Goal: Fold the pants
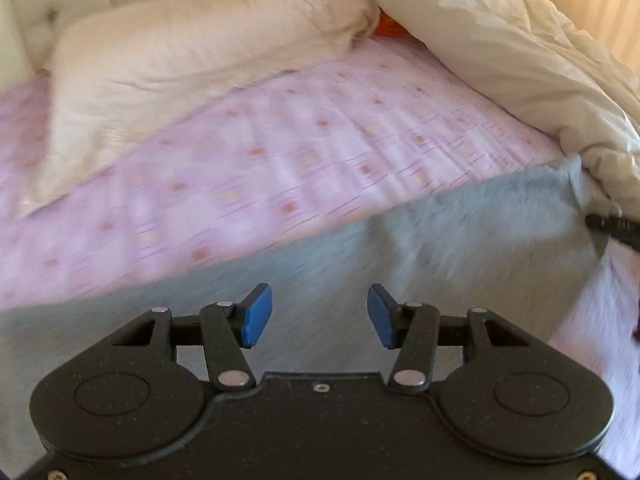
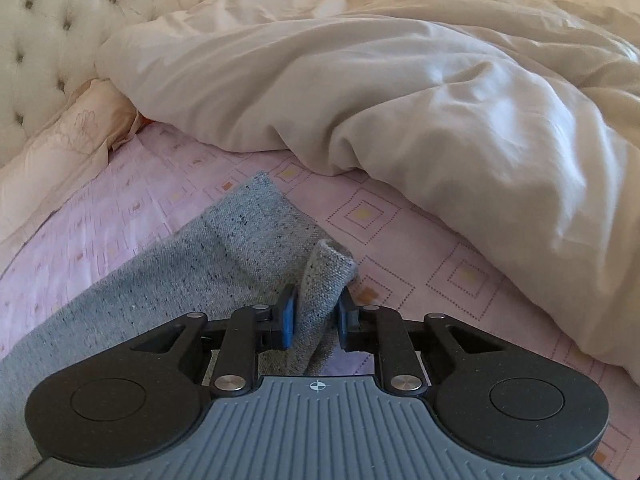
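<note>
Grey knit pants point(image 1: 420, 248) lie spread across a pink patterned bed sheet point(image 1: 280, 140). In the left wrist view, which is blurred, my left gripper point(image 1: 320, 318) hovers over the grey cloth with its blue pads wide apart and nothing between them. In the right wrist view the pants point(image 2: 192, 276) run from the lower left to a hem near the middle. My right gripper point(image 2: 318, 318) is shut on a raised fold at the edge of the pants, with both blue pads pressing the cloth. The tip of the other gripper shows at the right edge of the left wrist view.
A cream duvet point(image 2: 400, 92) is bunched along the far and right side of the bed. A pale pillow point(image 1: 192, 48) lies at the back left, in front of a tufted headboard point(image 2: 60, 20). Something orange point(image 1: 390, 28) peeks out under the duvet.
</note>
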Tool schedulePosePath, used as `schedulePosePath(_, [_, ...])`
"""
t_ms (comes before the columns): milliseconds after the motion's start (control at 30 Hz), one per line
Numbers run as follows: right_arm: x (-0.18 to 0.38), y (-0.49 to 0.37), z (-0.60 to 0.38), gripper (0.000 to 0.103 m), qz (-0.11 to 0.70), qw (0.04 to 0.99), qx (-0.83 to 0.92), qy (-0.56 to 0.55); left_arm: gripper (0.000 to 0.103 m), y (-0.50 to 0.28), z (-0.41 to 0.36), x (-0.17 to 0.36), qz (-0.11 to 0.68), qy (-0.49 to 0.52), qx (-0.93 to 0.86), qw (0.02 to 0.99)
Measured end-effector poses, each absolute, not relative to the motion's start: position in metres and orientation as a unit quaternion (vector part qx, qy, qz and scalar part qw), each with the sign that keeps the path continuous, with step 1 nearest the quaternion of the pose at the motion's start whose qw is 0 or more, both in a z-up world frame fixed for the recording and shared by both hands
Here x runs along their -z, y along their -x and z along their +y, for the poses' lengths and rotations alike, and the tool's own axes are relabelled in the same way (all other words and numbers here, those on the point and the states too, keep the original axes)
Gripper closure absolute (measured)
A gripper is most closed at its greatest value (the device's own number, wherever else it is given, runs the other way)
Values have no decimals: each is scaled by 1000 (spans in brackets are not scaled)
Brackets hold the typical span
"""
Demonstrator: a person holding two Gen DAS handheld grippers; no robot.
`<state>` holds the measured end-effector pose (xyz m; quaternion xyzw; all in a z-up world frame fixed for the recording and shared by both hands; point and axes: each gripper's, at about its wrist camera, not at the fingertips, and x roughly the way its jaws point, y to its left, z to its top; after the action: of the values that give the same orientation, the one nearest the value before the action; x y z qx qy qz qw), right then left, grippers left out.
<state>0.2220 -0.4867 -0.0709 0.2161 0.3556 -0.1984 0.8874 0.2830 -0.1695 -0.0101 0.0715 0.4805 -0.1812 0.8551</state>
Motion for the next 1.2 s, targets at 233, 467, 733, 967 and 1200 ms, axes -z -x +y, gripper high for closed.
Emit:
schedulePosePath(233, [72, -219, -490, 83, 352, 890, 190, -218, 42, -333, -217, 56, 510, -92, 148, 842])
schedulePosePath(467, [71, -215, -493, 83, 352, 891, 184, -219, 50, -331, -214, 34, 520, -69, 140, 840])
schedulePosePath(733, [63, -220, -498, 83, 370, 879, 185, -236, 49, -243, -203, 46, 545, -92, 193, 811])
schedulePosePath(967, [19, -223, -476, 89, 352, 898, 177, -193, 49, -213, -210, 51, 509, -133, 200, 827])
schedulePosePath(1200, [-69, -224, -378, 90, 289, 949, 103, -77, 49, -220, -122, 24, 527, -25, 151, 836])
